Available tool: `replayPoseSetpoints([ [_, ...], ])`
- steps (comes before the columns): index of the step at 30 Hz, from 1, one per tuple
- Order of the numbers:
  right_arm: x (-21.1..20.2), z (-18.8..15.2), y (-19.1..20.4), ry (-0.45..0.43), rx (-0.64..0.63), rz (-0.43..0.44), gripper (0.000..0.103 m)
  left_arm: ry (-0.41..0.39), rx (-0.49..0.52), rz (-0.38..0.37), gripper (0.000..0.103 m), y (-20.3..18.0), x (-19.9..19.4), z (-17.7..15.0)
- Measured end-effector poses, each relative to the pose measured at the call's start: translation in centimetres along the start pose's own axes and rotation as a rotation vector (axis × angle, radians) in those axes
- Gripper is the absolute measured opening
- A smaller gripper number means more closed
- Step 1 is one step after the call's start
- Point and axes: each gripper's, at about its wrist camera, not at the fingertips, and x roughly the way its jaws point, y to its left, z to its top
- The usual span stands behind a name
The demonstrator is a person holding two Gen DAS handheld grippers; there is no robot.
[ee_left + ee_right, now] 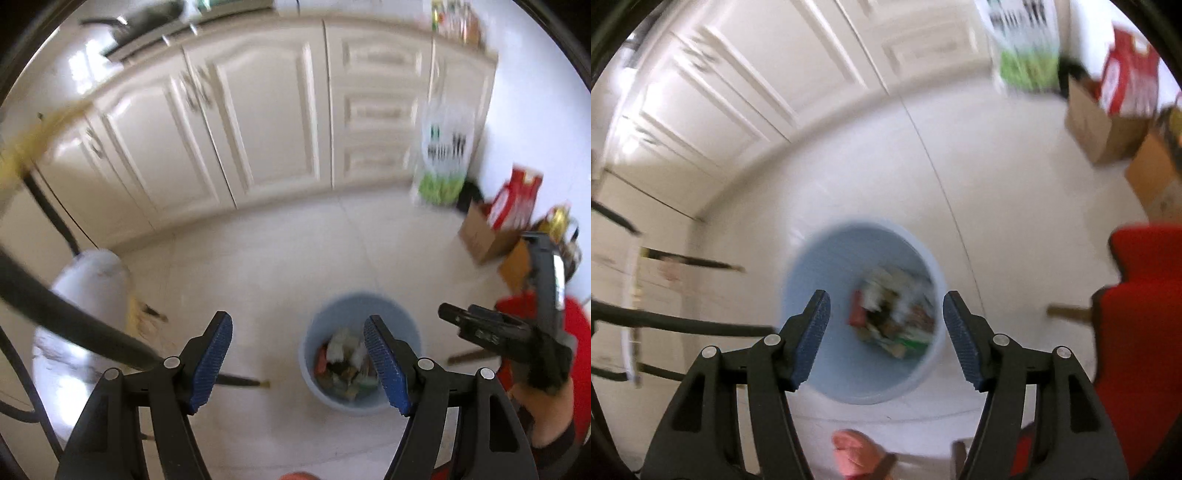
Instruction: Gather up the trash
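pale tiled floor [258, 258], cream cabinets [266, 110] behind.

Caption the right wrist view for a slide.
Open, empty right tongs above a light blue bin of mixed trash on a pale kitchen floor.

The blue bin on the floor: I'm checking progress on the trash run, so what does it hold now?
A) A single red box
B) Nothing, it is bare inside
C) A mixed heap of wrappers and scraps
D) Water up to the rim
C: both wrist views look down into the blue bin, where a jumble of trash in several colours lies at the bottom.
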Motion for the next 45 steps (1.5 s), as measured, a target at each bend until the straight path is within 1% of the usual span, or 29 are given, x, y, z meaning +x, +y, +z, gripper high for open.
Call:
replayPoseSetpoints([
  [1, -2.4, 0.4, 1.5, -0.037, -0.019, 0.016, 0.067, -0.030, -0.009, -0.002, 0.070, 0.5, -1.6, 0.2],
  [3, -7.0, 1.2, 4.3, -0.129, -0.057, 0.061, 0.070, -0.107, -0.025, 0.011, 0.073, 1.5, -5.5, 0.7],
  [4, -10.2, 1.9, 6.4, -0.178, -0.093, 0.091, 0.076, -0.139, -0.032, 0.020, 0.076, 1.5, -7.4, 0.4],
  [5, -12.5, 2.3, 8.3, -0.221, -0.120, 0.108, 0.079, -0.176, -0.039, 0.023, 0.077, 2.8, -9.9, -0.2],
  [6, -14.9, 2.5, 9.9, -0.269, -0.144, 0.129, 0.081, -0.211, -0.051, 0.030, 0.079, 3.3, -12.0, -0.4],
  [7, -16.4, 2.5, 11.5, -0.302, -0.164, 0.146, 0.085, -0.234, -0.063, 0.040, 0.079, 3.8, -13.6, -0.6],
  [8, -19.3, 2.8, 13.5, -0.347, -0.192, 0.177, 0.088, -0.260, -0.076, 0.052, 0.079, 4.2, -15.1, -1.2],
  [10, -22.5, 2.6, 16.5, -0.416, -0.219, 0.210, 0.090, -0.302, -0.103, 0.074, 0.081, 5.7, -18.7, -1.8],
  [13, -28.0, 2.1, 22.0, -0.510, -0.274, 0.270, 0.093, -0.370, -0.139, 0.096, 0.082, 7.5, -24.5, -3.9],
  [14, -29.3, 1.8, 23.2, -0.530, -0.292, 0.282, 0.093, -0.393, -0.146, 0.105, 0.084, 7.4, -26.7, -4.9],
  [16, -32.0, 1.0, 25.8, -0.575, -0.329, 0.311, 0.094, -0.442, -0.172, 0.140, 0.089, 8.5, -30.4, -6.7],
  [20, -36.9, -1.2, 31.8, -0.645, -0.413, 0.383, 0.098, -0.540, -0.218, 0.194, 0.092, 10.9, -38.0, -11.4],
  [21, -37.8, -1.6, 33.0, -0.655, -0.430, 0.390, 0.101, -0.554, -0.229, 0.204, 0.093, 11.2, -39.3, -12.3],
  [24, -40.4, -3.7, 37.0, -0.688, -0.482, 0.441, 0.102, -0.597, -0.268, 0.271, 0.094, 13.4, -43.3, -16.0],
  [27, -42.5, -5.8, 41.5, -0.701, -0.552, 0.495, 0.102, -0.632, -0.297, 0.349, 0.095, 13.6, -46.2, -19.3],
  [28, -43.2, -6.5, 42.8, -0.704, -0.579, 0.509, 0.102, -0.647, -0.311, 0.377, 0.096, 14.3, -47.5, -20.7],
  [30, -44.5, -7.9, 45.4, -0.729, -0.624, 0.529, 0.102, -0.665, -0.330, 0.413, 0.098, 13.9, -49.7, -23.0],
  [31, -45.0, -8.5, 46.1, -0.734, -0.638, 0.530, 0.102, -0.678, -0.350, 0.439, 0.098, 14.4, -51.0, -24.3],
  [32, -45.4, -9.2, 47.4, -0.743, -0.659, 0.534, 0.103, -0.688, -0.363, 0.450, 0.098, 13.8, -50.9, -24.6],
  [35, -45.7, -11.1, 50.4, -0.756, -0.715, 0.532, 0.103, -0.718, -0.418, 0.483, 0.101, 13.8, -52.7, -27.1],
  [38, -45.7, -12.9, 52.3, -0.755, -0.748, 0.535, 0.103, -0.738, -0.443, 0.512, 0.101, 13.2, -53.3, -28.8],
  [39, -45.9, -13.6, 52.4, -0.755, -0.755, 0.537, 0.103, -0.745, -0.446, 0.520, 0.102, 12.9, -53.3, -28.9],
  [40, -45.9, -14.2, 52.8, -0.758, -0.763, 0.536, 0.103, -0.751, -0.444, 0.531, 0.101, 12.4, -53.8, -29.8],
  [41, -46.0, -14.9, 53.1, -0.765, -0.772, 0.533, 0.103, -0.758, -0.443, 0.535, 0.102, 12.5, -53.3, -29.5],
  [45, -46.3, -16.8, 53.5, -0.797, -0.800, 0.545, 0.103, -0.771, -0.445, 0.548, 0.102, 12.1, -52.7, -30.4],
])
